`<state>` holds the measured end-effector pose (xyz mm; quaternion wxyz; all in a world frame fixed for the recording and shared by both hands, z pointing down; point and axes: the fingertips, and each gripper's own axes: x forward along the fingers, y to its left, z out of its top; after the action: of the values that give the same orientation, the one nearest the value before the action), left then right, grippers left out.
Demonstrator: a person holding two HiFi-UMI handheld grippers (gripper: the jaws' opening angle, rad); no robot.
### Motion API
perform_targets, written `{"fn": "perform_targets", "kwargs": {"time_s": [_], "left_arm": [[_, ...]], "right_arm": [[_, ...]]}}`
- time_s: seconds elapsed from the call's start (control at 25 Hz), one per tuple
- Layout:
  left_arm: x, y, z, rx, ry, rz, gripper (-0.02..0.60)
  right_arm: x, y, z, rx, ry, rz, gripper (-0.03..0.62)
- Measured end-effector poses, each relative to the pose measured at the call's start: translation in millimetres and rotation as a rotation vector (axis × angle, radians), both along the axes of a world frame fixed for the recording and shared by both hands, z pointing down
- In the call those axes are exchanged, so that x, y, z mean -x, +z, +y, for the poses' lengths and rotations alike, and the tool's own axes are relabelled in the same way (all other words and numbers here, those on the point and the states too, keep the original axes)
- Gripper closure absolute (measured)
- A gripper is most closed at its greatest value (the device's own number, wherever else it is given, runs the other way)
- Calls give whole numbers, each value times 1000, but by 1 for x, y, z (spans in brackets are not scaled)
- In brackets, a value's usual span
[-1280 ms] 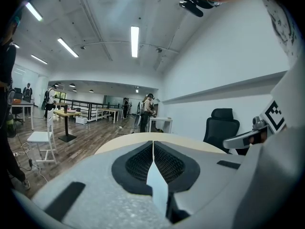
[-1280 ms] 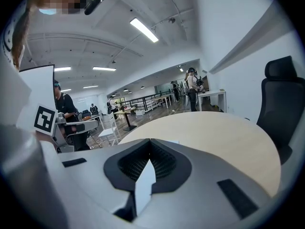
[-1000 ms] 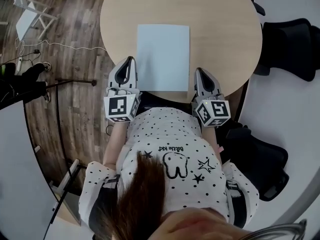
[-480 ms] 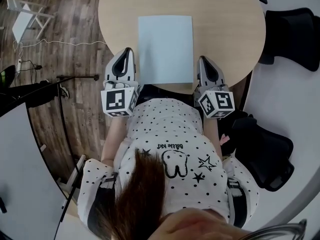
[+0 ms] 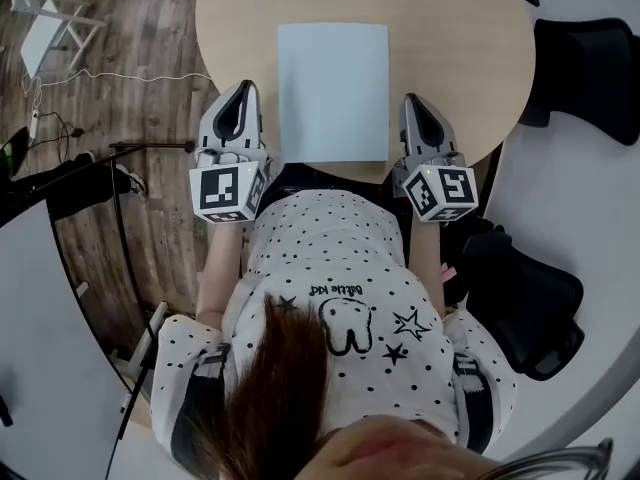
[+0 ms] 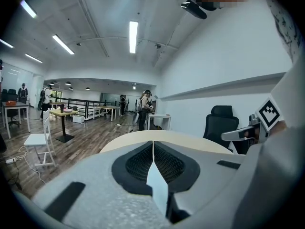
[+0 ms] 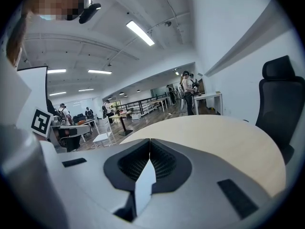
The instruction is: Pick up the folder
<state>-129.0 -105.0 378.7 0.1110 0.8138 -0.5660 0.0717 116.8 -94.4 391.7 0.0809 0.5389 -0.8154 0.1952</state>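
The round light-wood table [image 5: 450, 28] fills the top of the head view and carries a single thing. This is the pale blue-white, flat rectangular folder [image 5: 333, 93], which lies lengthwise away from the person. Its near short edge comes about to the table's near rim.

The folder lies between the two sets of fingertips. It is just inward of the left gripper [image 5: 243, 90] and just inward of the right gripper [image 5: 411, 100], and touches neither. Each gripper runs alongside one long edge and points nearly level across the tabletop.

In its own view, the left gripper [image 6: 153, 143] has its jaws pressed together along one seam with nothing between them. The right gripper [image 7: 150, 141] is closed and empty in the same way. Past both sets of tips only bare tabletop shows; the folder is off to the side of each camera.

The symmetric flanking looks like a setup for a two-sided lift. A sheet this thin and flat gives closed jaws nothing to pinch from above. The likely need is to part the jaws and work an edge, perhaps where the folder meets the rim.
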Motion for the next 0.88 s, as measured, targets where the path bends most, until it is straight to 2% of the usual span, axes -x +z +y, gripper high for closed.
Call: {"fn": "perform_targets", "kwargs": {"time_s": [0.2,0.24,0.32,0.4,0.88], "left_arm": [[-8,8,-11,30,31,29,558],[-8,9,-14,34,32,34,557],[-11,12,-18,48,38,39,552],[-14,15,-22,70,50,52,502],[-27,29,-33,126,87,67,489]], "right_arm": [[2,2,-11,-2,-31,22,586],[2,3,-13,2,-33,25,577],[2,6,-16,12,-36,27,514],[2,9,-18,21,-37,25,514],[-3,15,-35,37,-42,17,479]]}}
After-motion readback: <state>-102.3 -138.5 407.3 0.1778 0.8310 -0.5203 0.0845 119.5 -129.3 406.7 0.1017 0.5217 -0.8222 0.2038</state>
